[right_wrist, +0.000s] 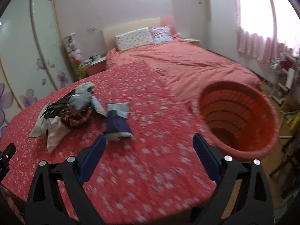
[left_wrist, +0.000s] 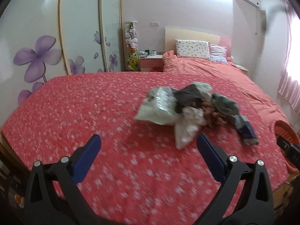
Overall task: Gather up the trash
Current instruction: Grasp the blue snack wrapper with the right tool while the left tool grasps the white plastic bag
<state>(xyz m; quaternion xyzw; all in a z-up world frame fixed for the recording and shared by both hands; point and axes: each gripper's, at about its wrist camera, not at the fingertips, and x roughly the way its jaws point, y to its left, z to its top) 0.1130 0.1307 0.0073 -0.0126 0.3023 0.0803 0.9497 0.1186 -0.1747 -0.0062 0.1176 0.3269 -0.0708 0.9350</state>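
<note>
Both your left hand-held gripper point(left_wrist: 148, 144) and right hand-held gripper point(right_wrist: 149, 144) stand apart, empty. The trash pile point(right_wrist: 61, 112) lies on the bed point(right_wrist: 150, 168), left of the orange basket point(right_wrist: 266, 116). Approach low, pinch one piece.

Left gripper point(left_wrist: 148, 144), right gripper point(right_wrist: 149, 144): seemingly agape, empty
</note>
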